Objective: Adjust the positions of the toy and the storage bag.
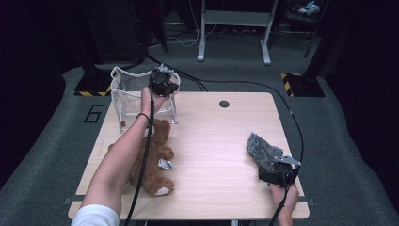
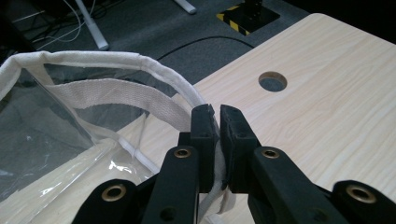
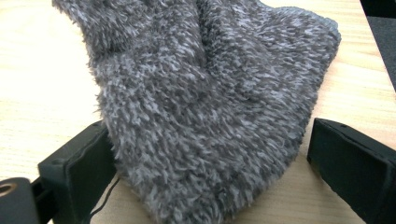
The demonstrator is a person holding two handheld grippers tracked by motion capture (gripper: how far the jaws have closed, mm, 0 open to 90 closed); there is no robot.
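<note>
A clear plastic bag point(image 1: 136, 96) with white fabric trim stands at the table's far left corner. My left gripper point(image 1: 163, 84) is above its right rim. In the left gripper view the left gripper point(image 2: 217, 116) is shut on the bag's white trim point(image 2: 215, 186), beside a woven handle strap point(image 2: 112, 93). A brown teddy bear point(image 1: 157, 162) lies on the table in front of the bag, partly under the left forearm. A grey fuzzy cloth point(image 1: 262, 149) lies near the right edge. My right gripper point(image 3: 210, 158) is open around its near end, with a gap at the right jaw.
The wooden table point(image 1: 211, 141) has a round cable hole point(image 1: 224, 103) near its far edge. Black cables point(image 1: 235, 84) run over the carpet behind it. A white desk frame point(image 1: 235, 28) stands farther back. Yellow-black striped bases point(image 1: 301, 82) sit at both far corners.
</note>
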